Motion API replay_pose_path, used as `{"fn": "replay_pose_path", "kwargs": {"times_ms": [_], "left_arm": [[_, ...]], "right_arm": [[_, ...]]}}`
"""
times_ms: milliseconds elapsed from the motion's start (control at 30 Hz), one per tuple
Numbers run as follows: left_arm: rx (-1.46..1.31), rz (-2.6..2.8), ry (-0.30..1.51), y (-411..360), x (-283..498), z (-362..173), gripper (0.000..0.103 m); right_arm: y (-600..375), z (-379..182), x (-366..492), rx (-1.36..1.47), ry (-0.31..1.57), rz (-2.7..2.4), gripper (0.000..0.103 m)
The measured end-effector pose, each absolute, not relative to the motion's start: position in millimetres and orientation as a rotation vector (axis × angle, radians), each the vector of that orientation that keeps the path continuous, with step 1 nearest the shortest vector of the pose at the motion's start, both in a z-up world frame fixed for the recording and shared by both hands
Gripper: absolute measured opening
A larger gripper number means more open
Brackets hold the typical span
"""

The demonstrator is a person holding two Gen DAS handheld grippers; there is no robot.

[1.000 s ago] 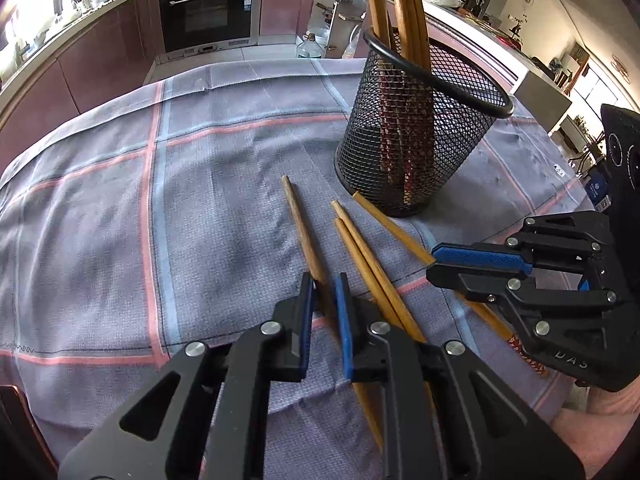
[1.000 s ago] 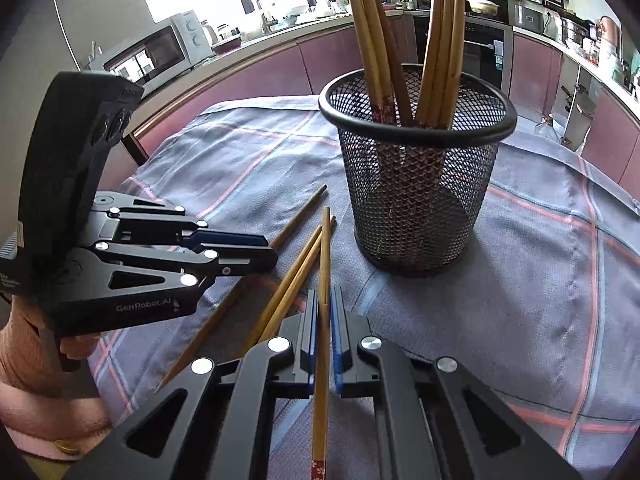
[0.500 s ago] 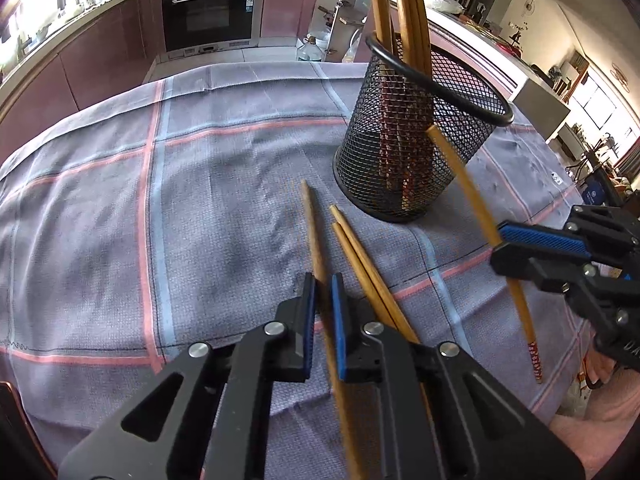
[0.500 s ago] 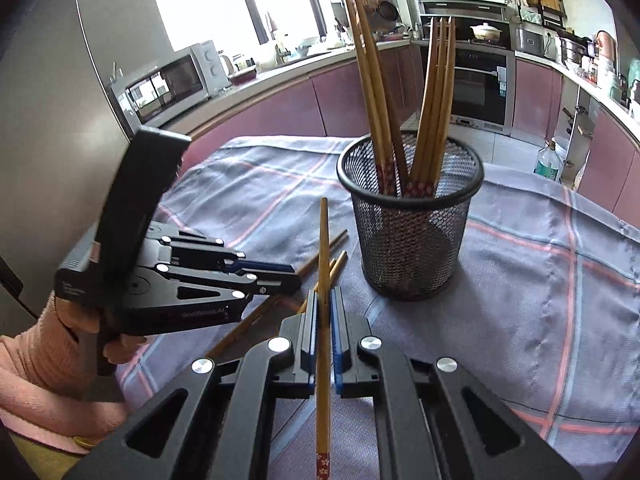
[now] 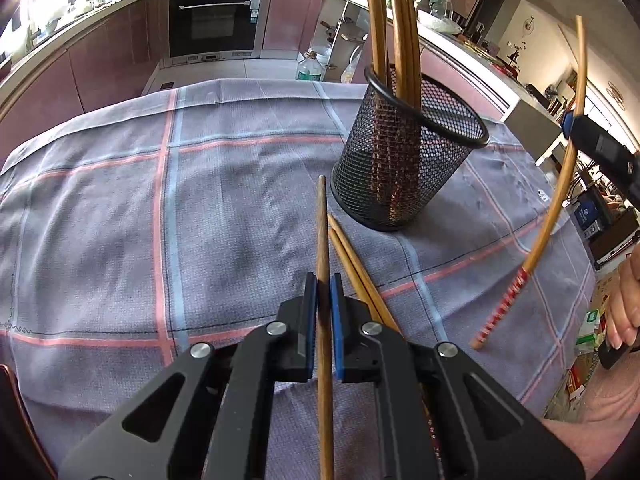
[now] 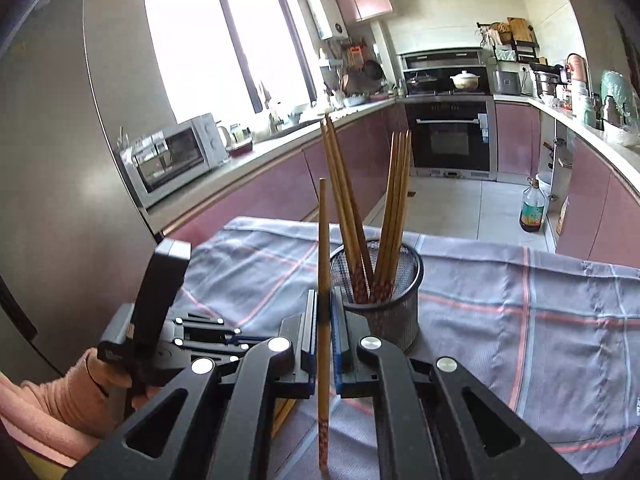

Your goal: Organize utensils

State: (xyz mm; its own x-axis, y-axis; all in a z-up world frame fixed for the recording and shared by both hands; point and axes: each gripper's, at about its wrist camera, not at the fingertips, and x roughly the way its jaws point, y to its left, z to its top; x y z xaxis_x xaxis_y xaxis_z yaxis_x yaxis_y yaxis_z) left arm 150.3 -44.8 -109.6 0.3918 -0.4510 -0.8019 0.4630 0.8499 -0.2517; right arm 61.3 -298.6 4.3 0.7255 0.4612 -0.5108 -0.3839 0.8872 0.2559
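A black mesh cup (image 5: 408,160) holding several wooden chopsticks (image 5: 394,28) stands on the checked cloth (image 5: 120,208). My left gripper (image 5: 323,280) is shut on a darker chopstick (image 5: 322,224) that points toward the cup. Two more chopsticks (image 5: 352,264) lie on the cloth just right of it. My right gripper (image 6: 325,300) is shut on a chopstick (image 6: 323,240) with a red patterned end, held above the table in front of the mesh cup (image 6: 384,300). That same raised chopstick (image 5: 560,184) shows at the right of the left wrist view.
The cloth-covered table ends at the far edge, with an oven (image 6: 450,140) and pink kitchen cabinets (image 6: 280,184) beyond. A microwave (image 6: 176,156) sits on the counter at left. A bottle (image 6: 534,208) stands on the floor. A hand in a pink sleeve (image 6: 52,404) holds the left gripper.
My right gripper has lifted its chopstick up off the cloth and tilted it more upright. My left gripper has shut on the darker chopstick, which has swung to point straight ahead.
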Motion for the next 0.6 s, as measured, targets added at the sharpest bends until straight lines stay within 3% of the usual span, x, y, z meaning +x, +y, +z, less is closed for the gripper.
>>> {"fn": "replay_pose_path", "kwargs": {"times_ms": [600], "left_arm": [[-0.122, -0.649, 0.826, -22, 131, -31, 0.007]], "right_arm": [[-310, 60, 65, 0.113, 0.436, 0.423, 0.005]]}}
